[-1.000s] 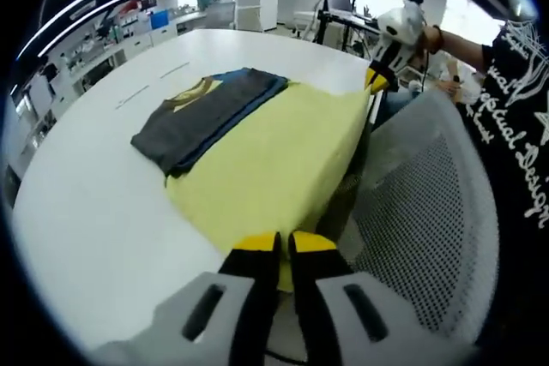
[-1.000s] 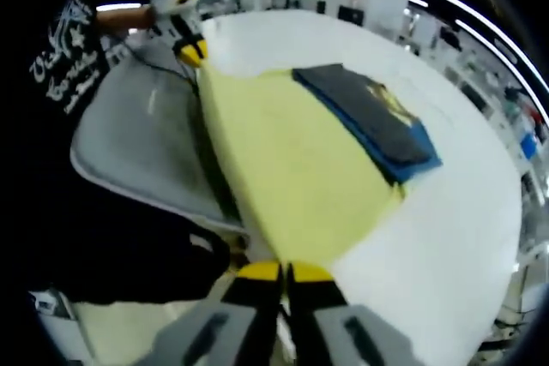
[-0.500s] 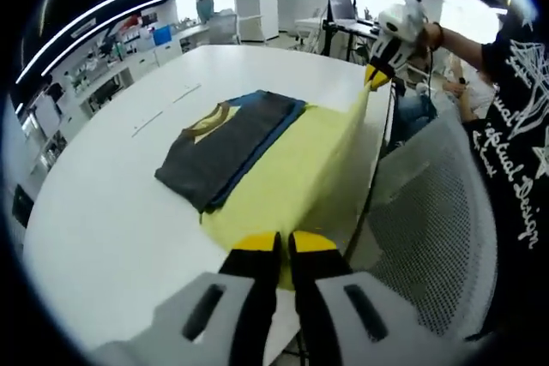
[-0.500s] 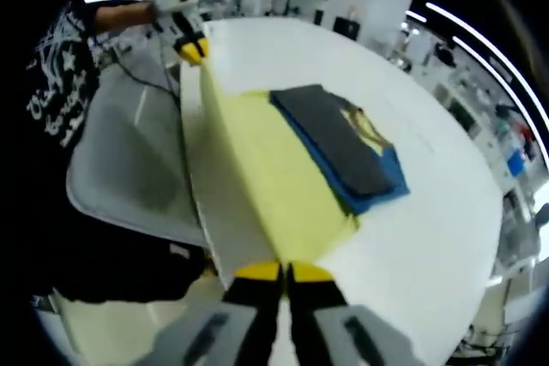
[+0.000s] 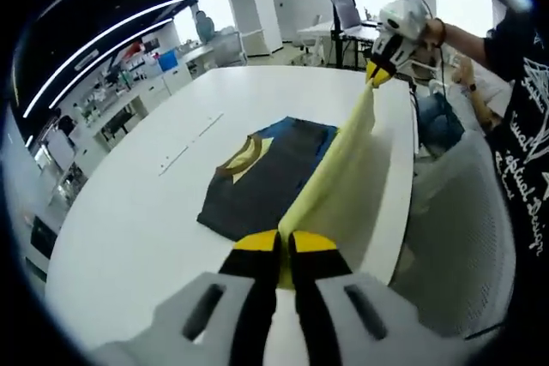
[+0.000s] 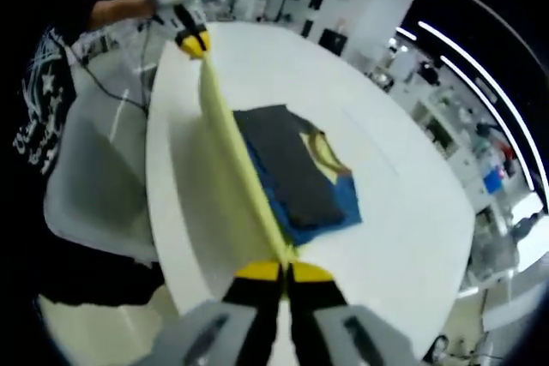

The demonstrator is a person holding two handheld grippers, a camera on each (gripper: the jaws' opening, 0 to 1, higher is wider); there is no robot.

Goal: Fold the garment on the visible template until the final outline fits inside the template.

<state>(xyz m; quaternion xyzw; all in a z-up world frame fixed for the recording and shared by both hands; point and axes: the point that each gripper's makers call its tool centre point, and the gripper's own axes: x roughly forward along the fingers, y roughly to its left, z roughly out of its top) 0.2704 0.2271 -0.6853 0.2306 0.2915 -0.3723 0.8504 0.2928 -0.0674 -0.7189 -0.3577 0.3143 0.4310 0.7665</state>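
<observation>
Both hand-held grippers pinch the yellow sheet — the left hand-held gripper [image 5: 283, 242] at one end, the right hand-held gripper [image 6: 283, 272] at the other — so the yellow sheet [image 5: 330, 177] hangs stretched between them, lifted on edge above the white bench [image 5: 129, 212]. The folded garment [image 5: 266, 176] — dark grey over blue, with a tan collar — lies flat on the bench just beside the raised sheet. A mesh chair [image 5: 463, 229] stands at the bench's edge.
</observation>
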